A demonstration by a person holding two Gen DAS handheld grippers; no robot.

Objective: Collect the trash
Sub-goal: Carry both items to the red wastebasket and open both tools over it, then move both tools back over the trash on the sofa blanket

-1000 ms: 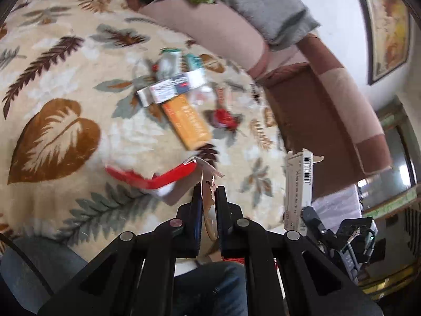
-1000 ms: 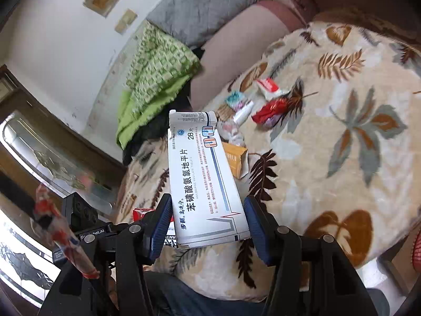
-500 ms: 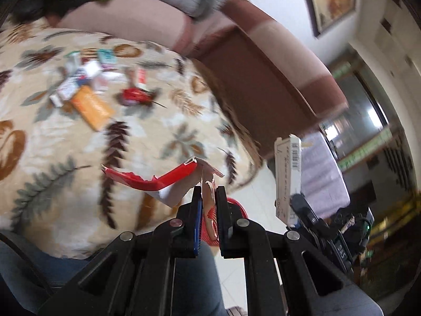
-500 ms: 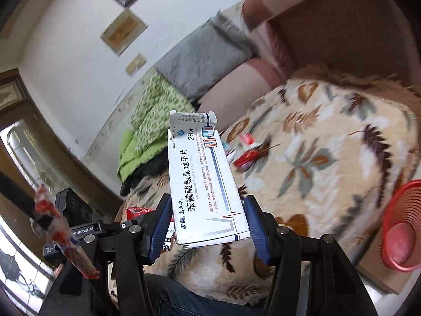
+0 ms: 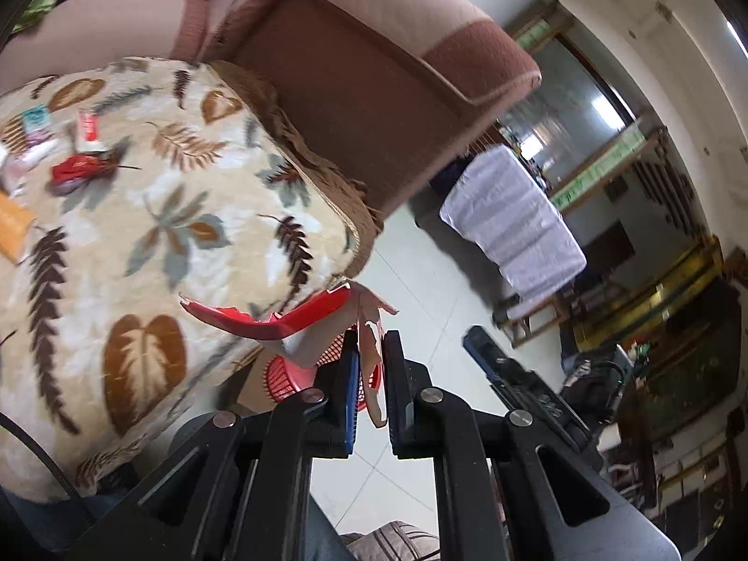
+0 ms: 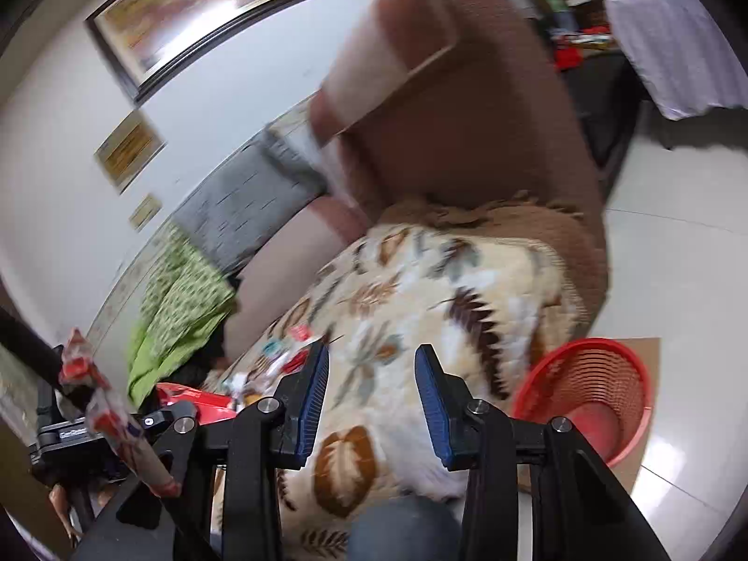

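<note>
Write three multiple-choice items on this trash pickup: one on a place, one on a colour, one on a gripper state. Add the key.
1. Where is the basket?
A. on the sofa
B. on the floor beside the blanket
C. on the white-covered table

2. What colour is the basket?
A. red
B. green
C. grey

3. What is the right gripper doing?
A. gripping a box
B. shut on nothing
C. open, holding nothing

Key: 1 B, it stands on cardboard on the tiles. 2 A, red mesh. 3 C, its jaws stand apart with only blanket between.
</note>
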